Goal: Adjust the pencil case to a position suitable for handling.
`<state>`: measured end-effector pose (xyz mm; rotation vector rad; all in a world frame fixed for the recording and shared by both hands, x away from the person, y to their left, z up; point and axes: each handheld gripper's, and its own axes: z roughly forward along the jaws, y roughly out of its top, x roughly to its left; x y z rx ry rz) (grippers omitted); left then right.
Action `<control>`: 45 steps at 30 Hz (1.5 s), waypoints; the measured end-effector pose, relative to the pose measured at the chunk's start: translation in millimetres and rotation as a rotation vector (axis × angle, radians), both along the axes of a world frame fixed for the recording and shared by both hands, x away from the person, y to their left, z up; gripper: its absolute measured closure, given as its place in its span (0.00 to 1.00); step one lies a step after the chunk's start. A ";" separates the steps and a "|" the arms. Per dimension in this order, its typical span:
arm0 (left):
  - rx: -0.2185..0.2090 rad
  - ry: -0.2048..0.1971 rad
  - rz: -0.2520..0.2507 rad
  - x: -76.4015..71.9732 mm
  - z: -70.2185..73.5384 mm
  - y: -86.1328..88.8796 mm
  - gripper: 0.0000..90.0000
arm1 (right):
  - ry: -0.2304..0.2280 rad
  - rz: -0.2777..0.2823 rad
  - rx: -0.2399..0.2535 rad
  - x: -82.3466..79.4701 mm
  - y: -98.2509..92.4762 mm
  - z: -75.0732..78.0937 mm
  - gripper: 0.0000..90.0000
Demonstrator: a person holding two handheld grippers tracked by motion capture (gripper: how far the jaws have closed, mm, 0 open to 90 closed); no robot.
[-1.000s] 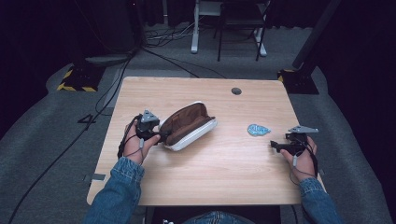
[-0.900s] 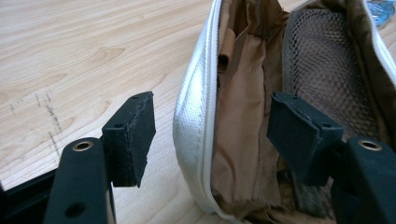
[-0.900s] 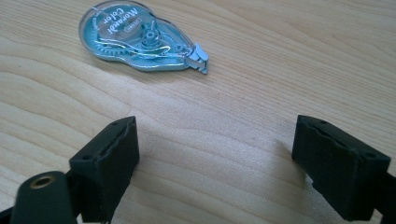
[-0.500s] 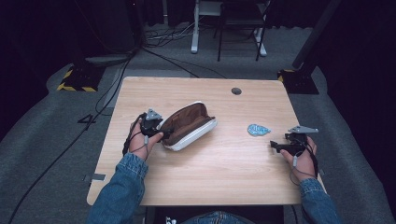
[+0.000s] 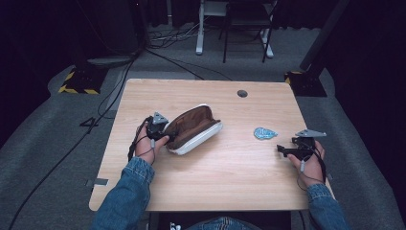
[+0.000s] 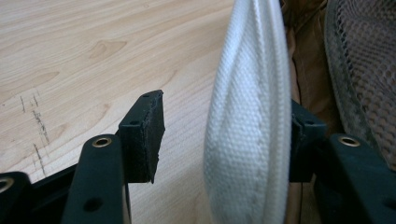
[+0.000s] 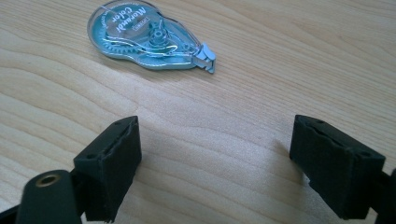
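The wooden worktop (image 5: 230, 182) stood on grey carpet (image 5: 43, 158) in a dark room. Black cables (image 5: 115, 91) crossed the floor; a white desk frame (image 5: 201, 28) and a hazard-striped base (image 5: 76, 81) stood behind.

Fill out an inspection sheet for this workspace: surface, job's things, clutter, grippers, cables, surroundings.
Surface: light wooden table, with a round cable hole near the far edge.
Job's things: open pencil pouch, white outside, brown lining, lying on its side; teal correction tape dispenser lying flat, apart from the pouch.
Clutter: nothing seen.
Grippers: left gripper straddles the pouch's white rim, jaws have just been closing, a gap remains at one pad; right gripper open over bare wood, short of the dispenser.
Cables: one trails from each gripper; more run across the floor.
Surroundings: grey carpet, dark room, white desk legs behind, hazard-striped base.
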<state>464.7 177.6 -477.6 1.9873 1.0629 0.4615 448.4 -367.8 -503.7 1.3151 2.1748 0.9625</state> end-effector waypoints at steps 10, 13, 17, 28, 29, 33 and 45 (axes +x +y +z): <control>-0.054 0.012 -0.018 2.8 -4.9 -2.5 0.73 | 0.000 0.001 0.000 -0.1 0.0 0.0 0.19; -0.062 0.021 -0.032 3.4 -5.6 -2.6 0.80 | 0.000 0.001 0.000 -0.1 0.0 0.0 0.19; -0.077 0.042 -0.032 3.4 -5.1 -1.5 0.86 | 0.000 0.002 0.000 -0.2 0.0 0.0 0.19; -0.113 0.067 -0.042 1.7 -1.2 -0.3 0.93 | 0.000 0.004 0.000 -0.4 0.1 0.0 0.19; -0.117 0.070 -0.042 1.0 -0.3 -0.5 0.93 | 0.000 0.004 0.000 -0.5 0.1 0.0 0.19; -0.121 0.083 -0.054 -1.1 3.0 0.1 0.94 | 0.000 0.005 0.000 -0.4 0.1 0.0 0.19; -0.137 0.076 -0.109 -15.9 22.6 -3.6 0.94 | 0.000 0.008 -0.001 -0.5 0.1 0.1 0.19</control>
